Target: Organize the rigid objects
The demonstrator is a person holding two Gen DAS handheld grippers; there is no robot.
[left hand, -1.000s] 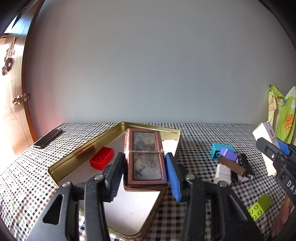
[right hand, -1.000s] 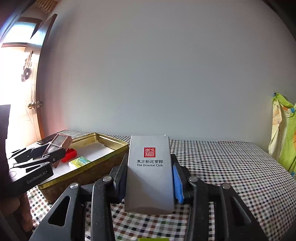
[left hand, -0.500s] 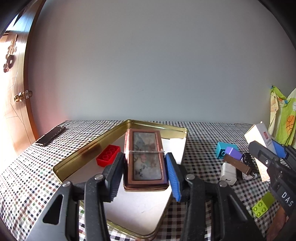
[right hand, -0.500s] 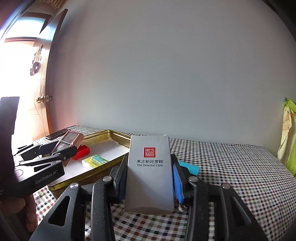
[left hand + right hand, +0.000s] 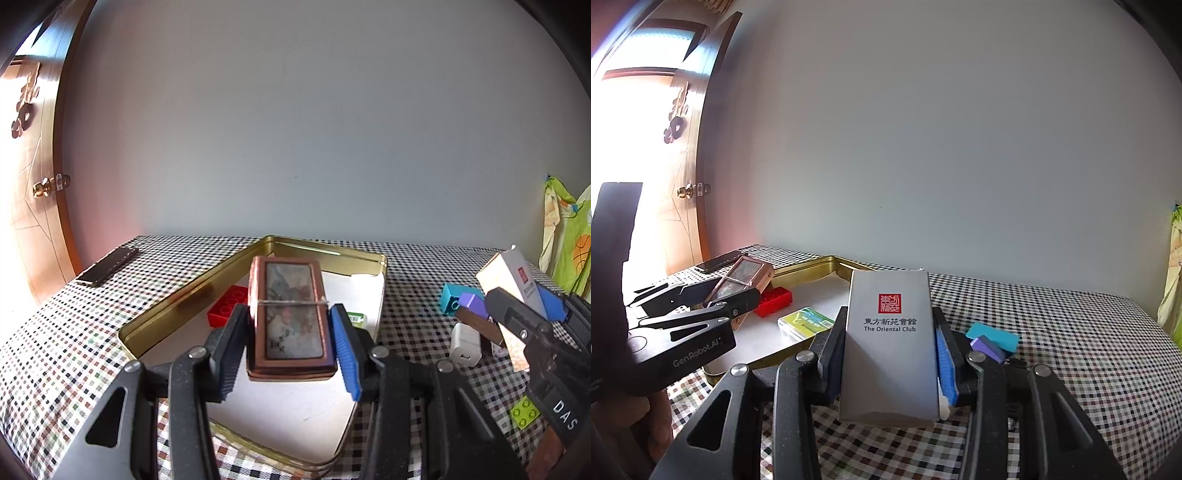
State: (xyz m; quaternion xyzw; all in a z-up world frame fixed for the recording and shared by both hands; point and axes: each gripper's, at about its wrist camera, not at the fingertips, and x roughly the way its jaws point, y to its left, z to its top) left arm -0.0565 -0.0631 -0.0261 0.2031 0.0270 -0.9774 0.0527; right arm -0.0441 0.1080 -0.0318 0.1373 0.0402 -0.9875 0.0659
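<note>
A plain pale wall backs a table covered in a checked cloth (image 5: 66, 332); a wooden door (image 5: 33, 192) with a brass knob stands at the far left. On the cloth lies an open gold tin tray (image 5: 177, 295) with a pale floor.

Left gripper (image 5: 288, 332): jaws closed on a copper-framed box (image 5: 290, 317) with a pictured lid and a thin band across it, one pad pressing each long side. The box is held above the tray floor, its far end reaching beyond the fingertips. Just beyond the left pad, inside the tray, lies a red brick (image 5: 225, 306); just past the right pad a small green-and-white packet (image 5: 356, 318) shows in part. Far beyond the left jaw, near the table's edge, lies a dark flat phone-like slab (image 5: 107, 266).

Right gripper (image 5: 890, 354): jaws closed on a grey carton (image 5: 890, 343) printed "The Oriental Club" under a red seal, gripped at both long sides and tilted with its printed face toward the camera. It is held above the cloth, beside the tray's near corner — not over the tray floor.

Loose pieces on the cloth, to the right of the left gripper's jaws: a teal brick (image 5: 450, 297), a purple brick (image 5: 474, 303), a white plug adapter (image 5: 465, 344) and a lime brick (image 5: 524, 411). A green patterned cloth (image 5: 569, 251) hangs at the far right.
</note>
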